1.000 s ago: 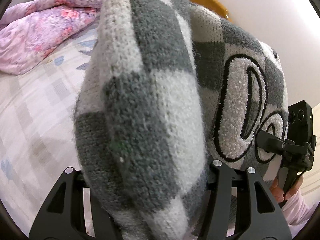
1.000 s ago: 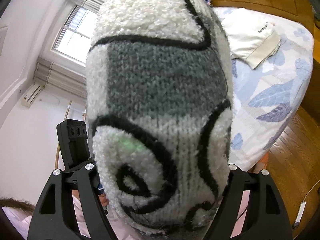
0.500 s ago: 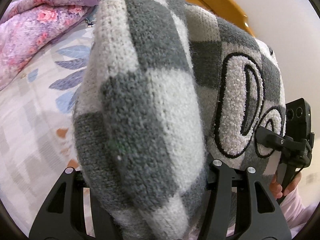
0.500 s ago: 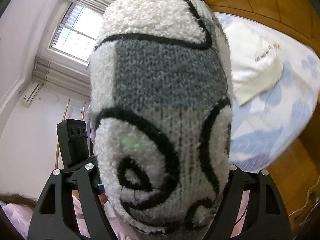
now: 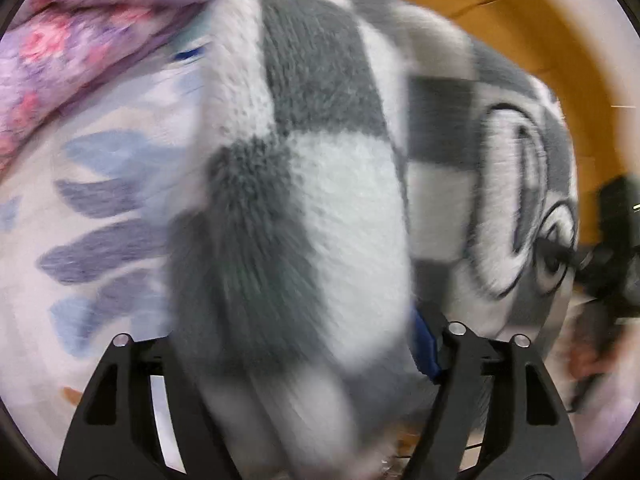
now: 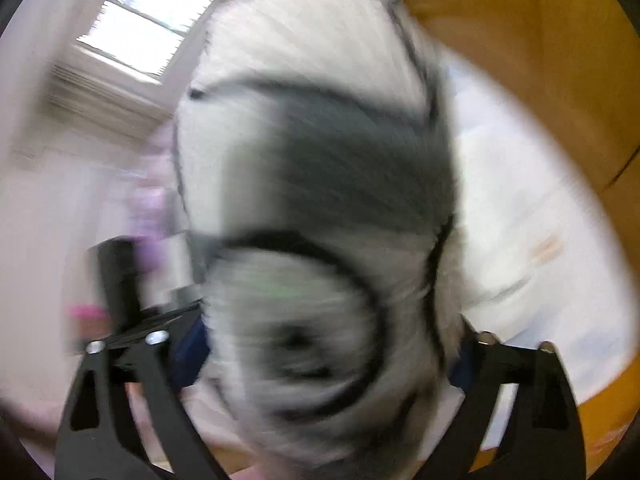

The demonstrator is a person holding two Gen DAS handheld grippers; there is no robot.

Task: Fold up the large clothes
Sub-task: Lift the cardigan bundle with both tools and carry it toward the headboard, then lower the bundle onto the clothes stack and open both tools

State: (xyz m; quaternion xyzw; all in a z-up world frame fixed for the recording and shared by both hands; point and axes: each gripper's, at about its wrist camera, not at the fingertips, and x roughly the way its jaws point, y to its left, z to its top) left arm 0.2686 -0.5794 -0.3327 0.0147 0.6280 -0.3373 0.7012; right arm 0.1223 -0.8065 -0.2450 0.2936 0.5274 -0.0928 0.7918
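A thick grey-and-white checked knit sweater [image 5: 320, 208] with black looped lettering is bunched into a folded bundle and fills both blurred wrist views. It sits between the jaws of my left gripper [image 5: 296, 332], which are opening; a blue pad [image 5: 426, 344] shows bare beside the knit. The sweater's lettered end [image 6: 320, 184] lies between the jaws of my right gripper [image 6: 320, 340], also opening and spread very wide, with blue pads [image 6: 188, 356] showing on both sides. Each gripper appears at the edge of the other's view, the right one [image 5: 616, 248] and the left one [image 6: 120, 280].
Under the bundle is a bed sheet [image 5: 100, 200] printed with blue leaves. A pink flowered quilt [image 5: 80, 40] lies at the upper left. A wooden headboard [image 5: 540, 40] is close behind. A white cloth [image 6: 540, 240] lies on the bed, and a window [image 6: 148, 32] is at the back.
Both grippers swept fast across and down toward the headboard end of the bed with the sweater bundle. Both pairs of jaws have spread wider, baring blue pads.
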